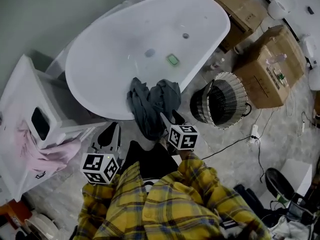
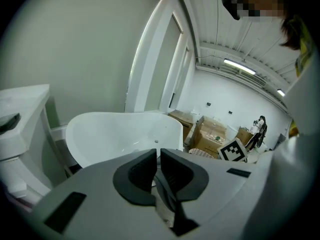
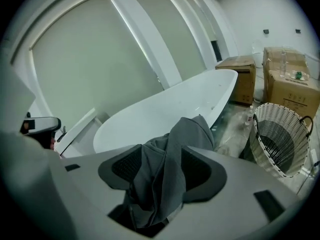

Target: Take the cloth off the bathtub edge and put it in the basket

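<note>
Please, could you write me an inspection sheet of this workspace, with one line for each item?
Surface: grey floor; a white bathtub stands on it.
Job's things: dark grey cloth drapes over the bathtub's near edge; wicker basket stands on the floor to the right, nothing seen inside.
Clutter: cardboard boxes beyond the basket; small green thing inside the bathtub; pink cloth on the white cabinet.
Grippers: left gripper shut, nothing between its jaws; right gripper open, the cloth between its jaws.
Cables: black cable and power strip on the floor near the basket.
Surroundings: plain wall behind the bathtub.
</note>
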Tool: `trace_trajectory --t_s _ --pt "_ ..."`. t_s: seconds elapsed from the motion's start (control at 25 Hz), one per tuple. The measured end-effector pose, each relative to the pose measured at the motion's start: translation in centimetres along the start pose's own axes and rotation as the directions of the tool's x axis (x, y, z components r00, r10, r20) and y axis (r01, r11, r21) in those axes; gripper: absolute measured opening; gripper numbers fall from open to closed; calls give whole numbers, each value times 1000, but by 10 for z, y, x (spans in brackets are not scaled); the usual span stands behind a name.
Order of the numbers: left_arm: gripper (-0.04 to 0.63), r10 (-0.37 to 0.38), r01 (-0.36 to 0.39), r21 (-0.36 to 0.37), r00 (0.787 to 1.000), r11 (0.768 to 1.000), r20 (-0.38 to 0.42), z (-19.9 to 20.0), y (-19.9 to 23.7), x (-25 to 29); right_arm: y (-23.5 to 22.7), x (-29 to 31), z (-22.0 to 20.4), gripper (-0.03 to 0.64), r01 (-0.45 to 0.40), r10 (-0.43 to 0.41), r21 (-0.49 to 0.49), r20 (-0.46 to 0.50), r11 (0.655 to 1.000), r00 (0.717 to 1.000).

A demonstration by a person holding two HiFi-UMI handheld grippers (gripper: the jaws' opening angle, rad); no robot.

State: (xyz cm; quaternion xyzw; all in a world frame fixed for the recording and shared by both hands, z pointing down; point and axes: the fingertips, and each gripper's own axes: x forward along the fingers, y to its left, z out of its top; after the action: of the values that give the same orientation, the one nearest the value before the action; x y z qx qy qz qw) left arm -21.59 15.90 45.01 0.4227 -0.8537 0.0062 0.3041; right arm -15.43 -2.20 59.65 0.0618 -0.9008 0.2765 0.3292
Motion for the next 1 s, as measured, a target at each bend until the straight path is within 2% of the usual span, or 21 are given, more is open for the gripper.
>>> trace_trajectory --t_s 0.36,0.72,0.84,1.0 --pt "37 132 -133 -54 991 990 -25 -20 14 -25 -13 35 -16 311 61 -57 74 -63 995 996" --pt "37 200 -201 -86 979 976 -28 -32 25 -43 -14 47 -22 308 92 -79 133 -104 987 991" --pt "37 199 -200 -87 980 976 -27 -33 22 -44 -16 44 -22 232 97 -83 142 -102 985 991" --pt "37 188 -189 -87 982 978 -26 -34 19 -41 -17 37 -22 95 89 -81 89 -87 992 993"
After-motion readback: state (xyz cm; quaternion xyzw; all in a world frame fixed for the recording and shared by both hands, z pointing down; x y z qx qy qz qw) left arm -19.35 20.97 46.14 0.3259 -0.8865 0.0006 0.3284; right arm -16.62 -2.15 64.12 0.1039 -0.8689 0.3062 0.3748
